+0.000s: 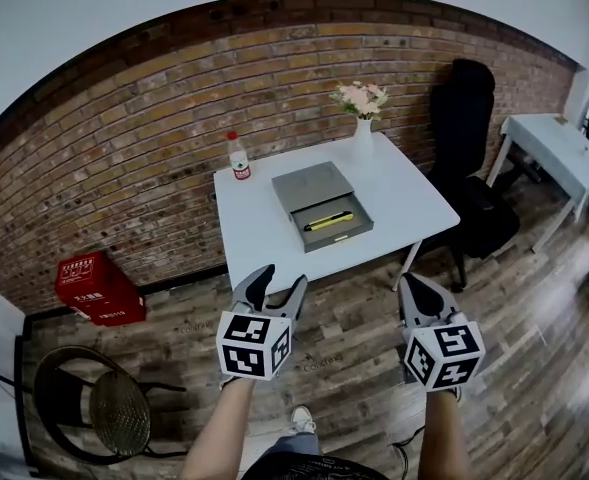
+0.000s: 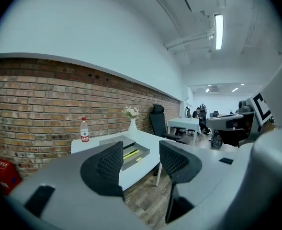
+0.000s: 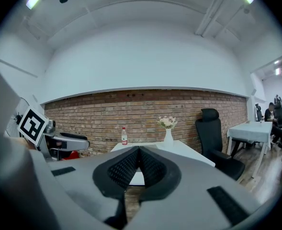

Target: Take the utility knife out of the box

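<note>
A grey box [image 1: 314, 190] lies on the white table [image 1: 404, 200], its drawer pulled out toward me. Inside the drawer rests a yellow utility knife [image 1: 329, 221]; the left gripper view also catches the knife [image 2: 131, 153] between its jaws' line of sight. My left gripper [image 1: 279, 290] hangs short of the table's near edge with its jaws wide apart and empty. My right gripper [image 1: 414, 290] is level with it to the right, its jaws pressed together on nothing. Both stand well back from the box.
A water bottle [image 1: 239, 158] and a white vase of flowers [image 1: 361, 118] stand at the table's back edge. A black office chair [image 1: 466, 158] is right of the table, a second white table [image 1: 554, 148] farther right. A red crate [image 1: 99, 288] and a round chair [image 1: 109, 408] sit left.
</note>
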Action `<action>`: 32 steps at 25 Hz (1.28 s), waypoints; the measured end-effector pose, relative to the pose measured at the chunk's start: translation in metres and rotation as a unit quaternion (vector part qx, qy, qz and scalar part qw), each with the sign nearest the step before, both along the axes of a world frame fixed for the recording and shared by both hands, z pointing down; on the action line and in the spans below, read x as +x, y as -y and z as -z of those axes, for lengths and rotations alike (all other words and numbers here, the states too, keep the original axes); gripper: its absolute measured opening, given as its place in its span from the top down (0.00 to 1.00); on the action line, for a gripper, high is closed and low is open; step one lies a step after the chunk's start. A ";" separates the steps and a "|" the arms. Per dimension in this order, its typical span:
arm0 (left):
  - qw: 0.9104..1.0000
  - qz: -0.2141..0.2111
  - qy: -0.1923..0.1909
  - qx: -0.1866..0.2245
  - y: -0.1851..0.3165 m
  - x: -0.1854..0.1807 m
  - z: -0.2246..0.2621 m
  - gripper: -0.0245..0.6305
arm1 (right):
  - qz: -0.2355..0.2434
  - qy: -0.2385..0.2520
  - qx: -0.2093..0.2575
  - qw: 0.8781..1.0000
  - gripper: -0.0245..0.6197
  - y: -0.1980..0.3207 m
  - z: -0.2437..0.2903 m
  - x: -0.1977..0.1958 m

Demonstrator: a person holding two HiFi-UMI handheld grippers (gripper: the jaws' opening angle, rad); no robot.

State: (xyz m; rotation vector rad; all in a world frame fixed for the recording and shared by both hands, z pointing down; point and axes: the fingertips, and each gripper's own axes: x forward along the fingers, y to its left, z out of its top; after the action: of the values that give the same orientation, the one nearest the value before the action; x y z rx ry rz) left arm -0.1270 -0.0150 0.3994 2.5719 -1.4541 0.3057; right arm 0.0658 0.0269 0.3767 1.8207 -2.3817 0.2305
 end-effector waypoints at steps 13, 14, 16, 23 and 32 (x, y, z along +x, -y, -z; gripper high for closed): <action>0.999 -0.034 -0.005 0.003 0.097 -0.024 0.003 0.59 | -0.025 -0.018 0.013 0.999 0.93 0.085 0.019 -0.031; 0.999 -0.036 -0.006 0.005 0.103 -0.024 0.004 0.59 | -0.027 -0.019 0.013 0.999 0.93 0.089 0.018 -0.032; 0.999 -0.040 -0.008 0.004 0.113 -0.024 0.003 0.59 | -0.032 -0.021 0.011 0.999 0.93 0.096 0.016 -0.033; 0.999 -0.047 -0.010 0.000 0.141 -0.017 -0.001 0.59 | -0.039 -0.017 0.014 0.999 0.93 0.122 0.015 -0.023; 1.000 -0.023 0.001 0.001 0.196 0.012 -0.009 0.59 | -0.006 -0.008 0.015 1.000 0.93 0.191 0.003 0.006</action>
State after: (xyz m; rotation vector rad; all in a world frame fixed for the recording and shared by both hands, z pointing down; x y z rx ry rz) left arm -0.1151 -0.2110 0.4083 2.6111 -1.3980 0.3130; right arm 0.0719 -0.1643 0.3736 1.8431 -2.3769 0.1823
